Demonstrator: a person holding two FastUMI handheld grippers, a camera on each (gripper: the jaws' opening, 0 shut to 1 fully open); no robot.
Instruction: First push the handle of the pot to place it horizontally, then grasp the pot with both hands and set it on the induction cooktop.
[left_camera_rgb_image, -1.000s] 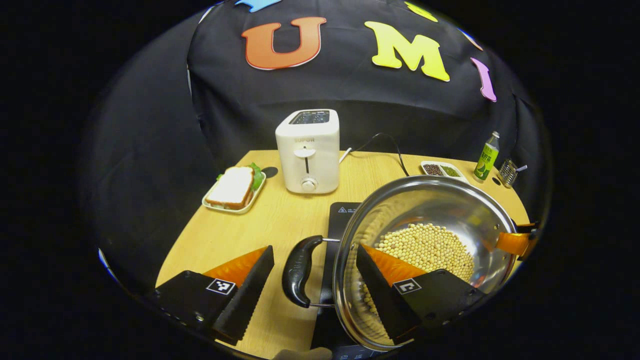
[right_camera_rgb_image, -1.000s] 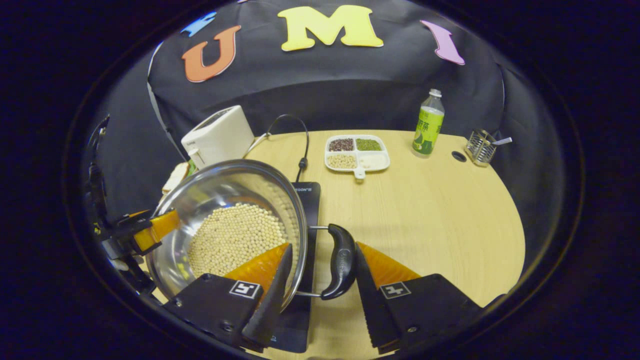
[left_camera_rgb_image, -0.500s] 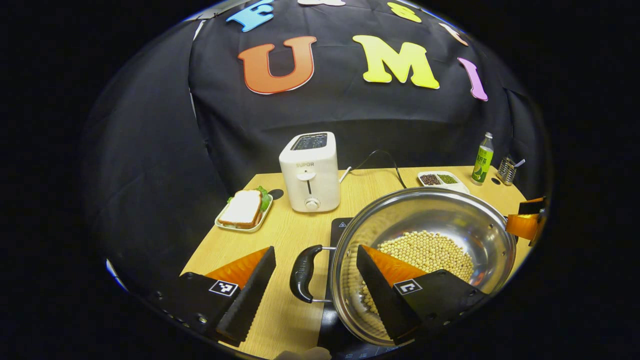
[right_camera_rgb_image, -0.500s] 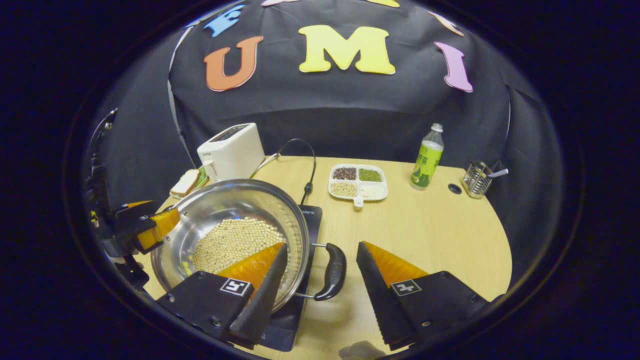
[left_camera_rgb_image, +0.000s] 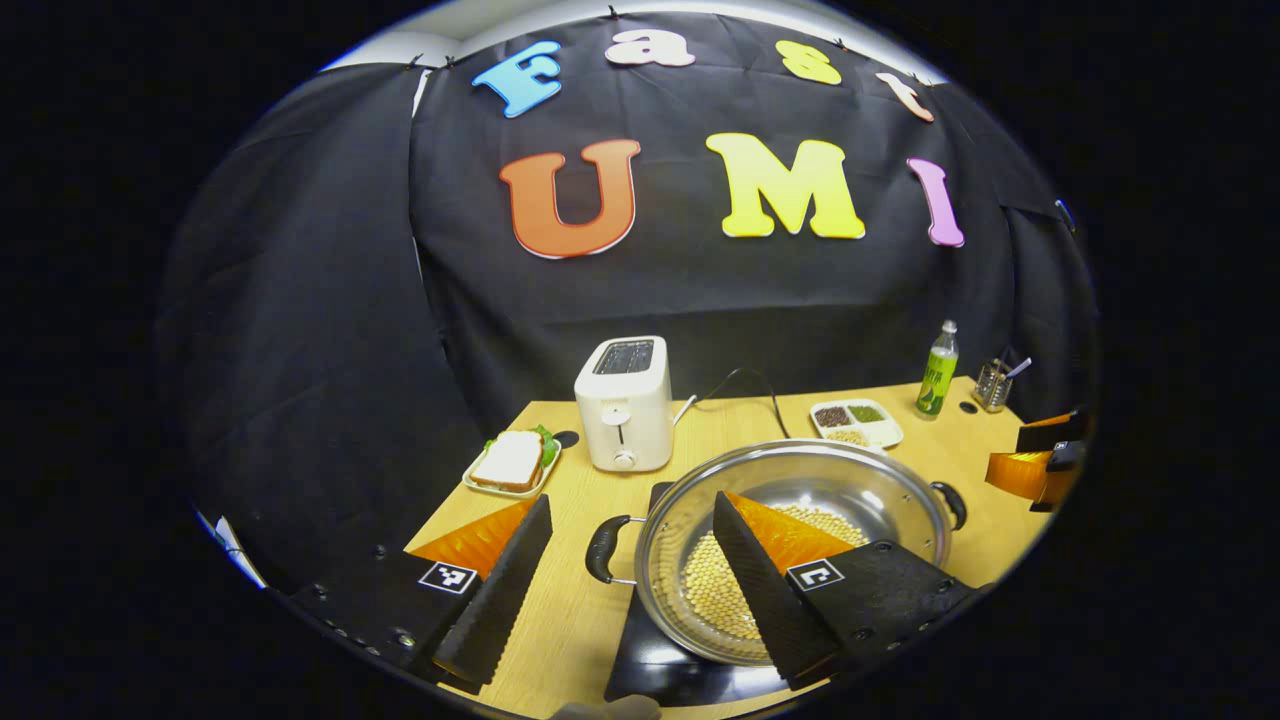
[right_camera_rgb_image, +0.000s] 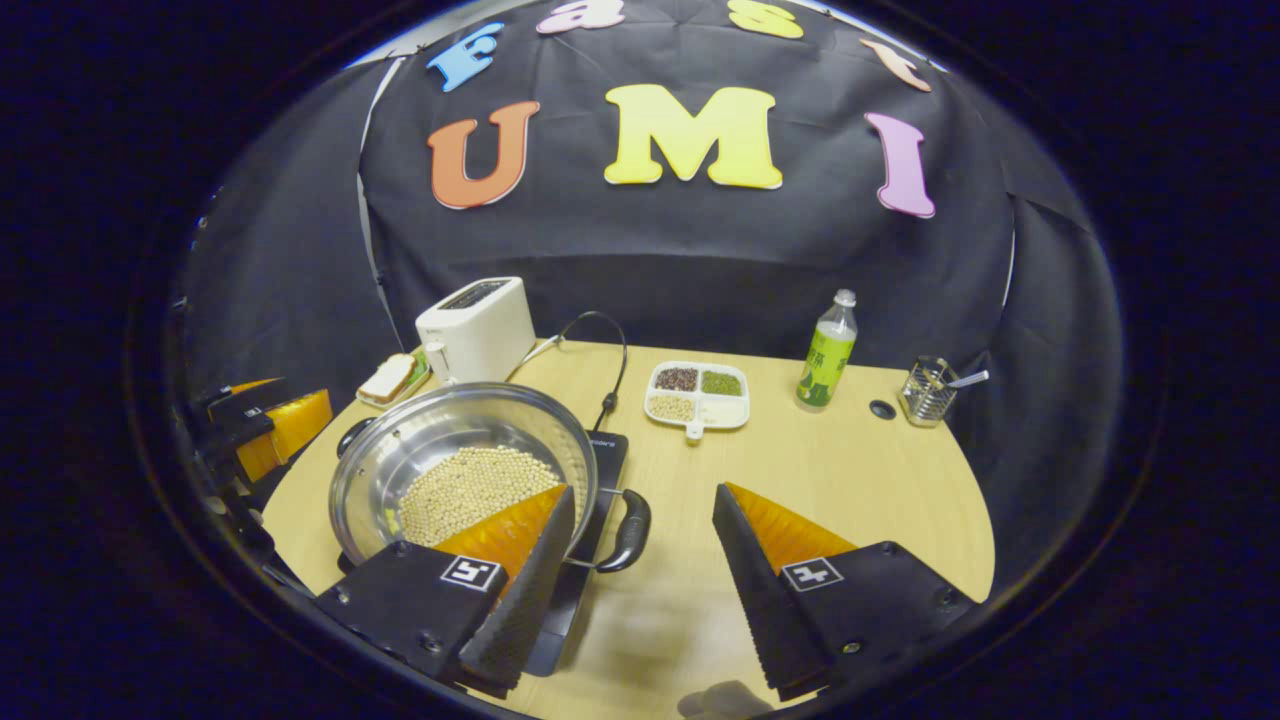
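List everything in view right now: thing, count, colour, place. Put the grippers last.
pot: one, steel with black handles, holding pale beans, sitting on the cooktop
induction cooktop: one, black, near left of the table
toaster: one, white, back left
sandwich plate: one, pale, with bread and greens, left of the toaster
divided dish: one, white, four compartments of grains, back centre
bottle: one, green with a pale cap, back right
wire holder: one, metal, far right
table: one, light wood
left gripper: open, apart from the pot's handle
right gripper: open, apart from the pot's other handle
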